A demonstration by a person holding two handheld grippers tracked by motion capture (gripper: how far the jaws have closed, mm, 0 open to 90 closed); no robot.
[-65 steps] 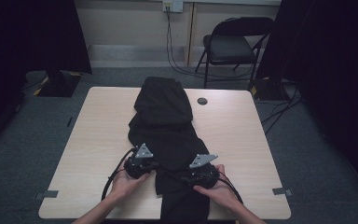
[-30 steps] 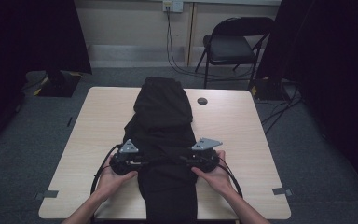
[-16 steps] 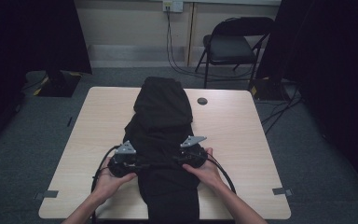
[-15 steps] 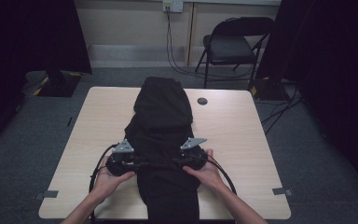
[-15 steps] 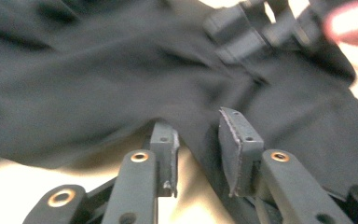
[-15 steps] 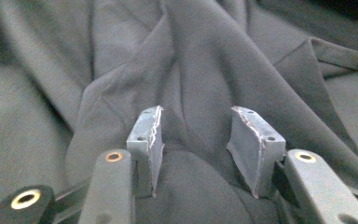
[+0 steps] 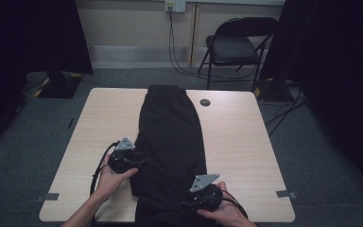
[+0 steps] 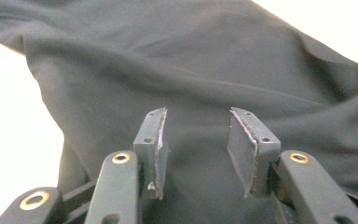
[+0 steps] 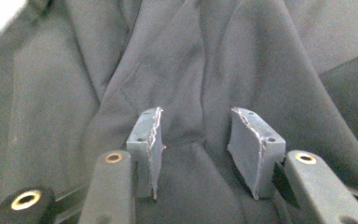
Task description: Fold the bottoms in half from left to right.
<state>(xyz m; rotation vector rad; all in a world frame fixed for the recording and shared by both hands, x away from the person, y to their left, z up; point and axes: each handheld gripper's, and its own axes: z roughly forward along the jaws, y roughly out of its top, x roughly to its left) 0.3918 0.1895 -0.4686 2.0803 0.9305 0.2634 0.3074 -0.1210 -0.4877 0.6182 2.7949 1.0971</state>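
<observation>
A black garment (image 7: 172, 142) lies lengthwise down the middle of the wooden table (image 7: 246, 142), from the far edge to the near edge. My left gripper (image 7: 143, 161) is at the garment's left edge, pointing in at the cloth. In the left gripper view it (image 8: 196, 140) is open; its jaws have just been opening, and the dark cloth (image 8: 205, 70) lies beyond the pads with nothing pinched. My right gripper (image 7: 187, 203) hovers over the garment's near right part by the table's front edge. It (image 9: 196, 140) is open above creased folds (image 9: 177, 70).
A small round black object (image 7: 205, 102) sits on the table right of the garment's far end. A folding chair (image 7: 236, 47) stands behind the table, with cables on the floor near it. Bare tabletop lies on both sides of the garment.
My right gripper has moved from beside the left one at mid-garment back toward the table's near edge. The left hand has stayed put, and its jaws now stand wider.
</observation>
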